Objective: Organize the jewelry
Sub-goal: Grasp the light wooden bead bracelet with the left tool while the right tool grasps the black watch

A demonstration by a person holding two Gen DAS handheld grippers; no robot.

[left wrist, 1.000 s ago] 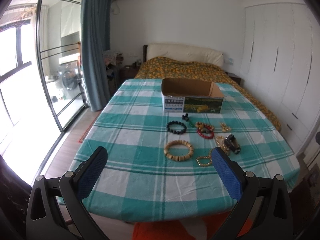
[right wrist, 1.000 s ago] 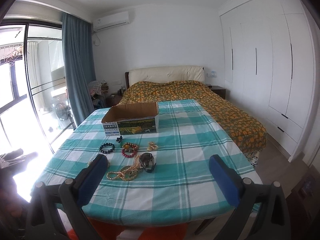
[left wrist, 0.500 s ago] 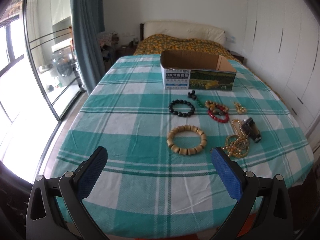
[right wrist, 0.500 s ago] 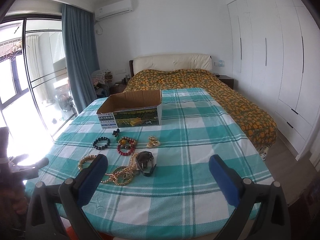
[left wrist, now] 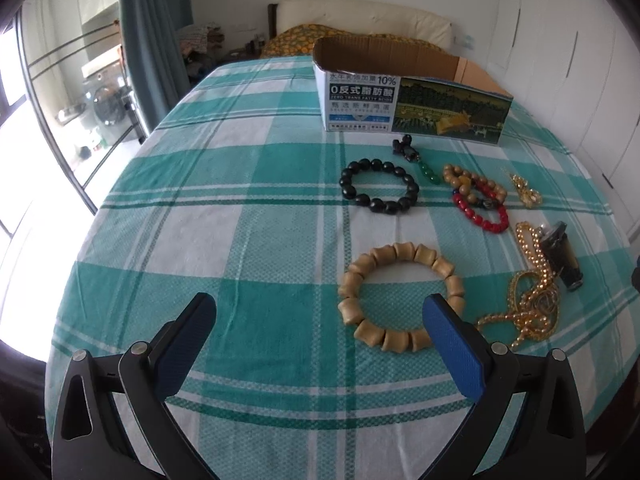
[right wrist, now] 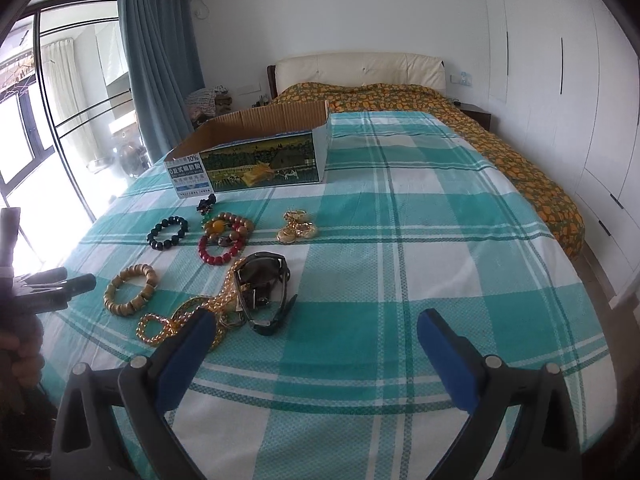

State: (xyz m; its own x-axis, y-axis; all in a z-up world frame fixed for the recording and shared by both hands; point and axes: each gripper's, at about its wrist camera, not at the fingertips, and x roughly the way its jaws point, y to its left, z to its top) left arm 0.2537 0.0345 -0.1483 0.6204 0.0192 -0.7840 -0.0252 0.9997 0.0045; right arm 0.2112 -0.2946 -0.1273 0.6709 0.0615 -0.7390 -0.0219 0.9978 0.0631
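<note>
Jewelry lies on a teal checked tablecloth (left wrist: 248, 216) before an open cardboard box (left wrist: 404, 92). A tan wooden bead bracelet (left wrist: 400, 300) lies just ahead of my left gripper (left wrist: 316, 312), which is open with nothing in it. Farther off are a black bead bracelet (left wrist: 378, 192), a red one (left wrist: 480, 210), gold chains (left wrist: 532, 300) and a dark watch (left wrist: 562, 256). My right gripper (right wrist: 312, 330) hangs over bare cloth right of the watch (right wrist: 262, 284) and chains (right wrist: 192, 312); its jaws are closing slightly with nothing between them. Gold earrings (right wrist: 296, 228) lie beyond.
A bed with an orange patterned cover (right wrist: 500, 128) stands behind the table, white wardrobes (right wrist: 560, 80) to the right, glass doors and a blue curtain (right wrist: 156, 60) to the left. The left-hand tool and a hand (right wrist: 24, 308) show at the right wrist view's left edge.
Both grippers have come down and forward toward the table, tilting lower. The jewelry now looms larger, the wooden bracelet close to the left fingers. Nothing on the table has moved.
</note>
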